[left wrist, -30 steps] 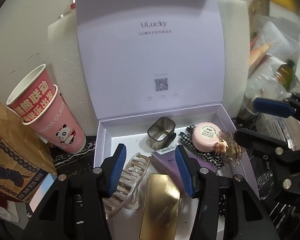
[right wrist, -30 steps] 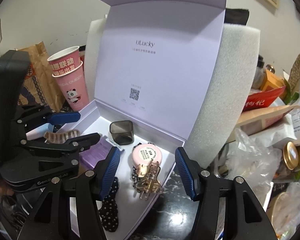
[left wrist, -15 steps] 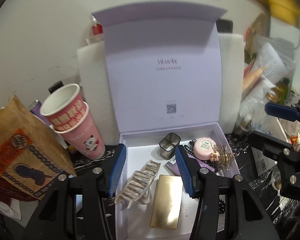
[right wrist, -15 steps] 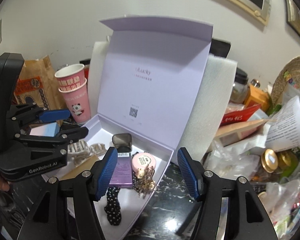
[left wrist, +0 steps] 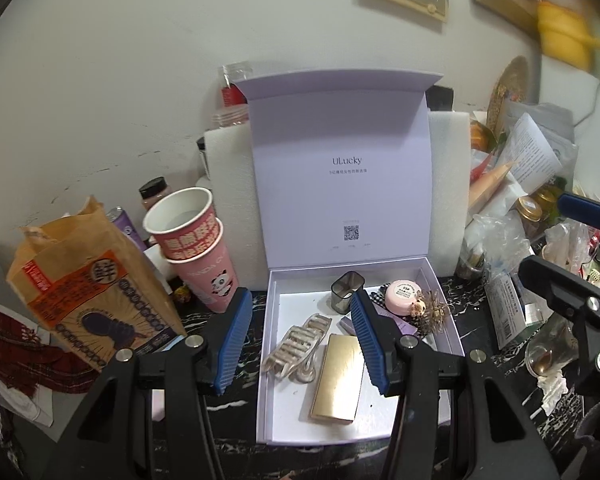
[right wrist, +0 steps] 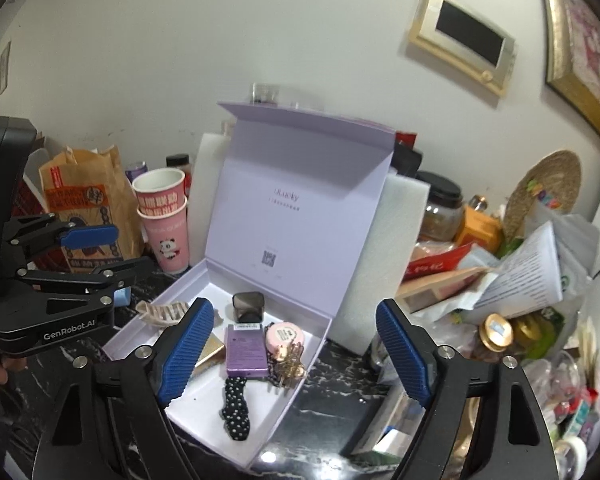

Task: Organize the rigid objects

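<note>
Dotted scrunchie (right wrist: 236,408) only in right view

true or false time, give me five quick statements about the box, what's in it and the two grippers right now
1. The lilac box has its lid standing open. True.
2. The gold case lies outside the box. False: it lies flat inside, beside the hair claw.
3. The left gripper holds the hair claw. False: nothing is between its fingers.
4. The pink round compact sits next to the purple card box. True.
5. The right gripper is clamped on the compact. False: its jaws are opening, with nothing between them.
</note>
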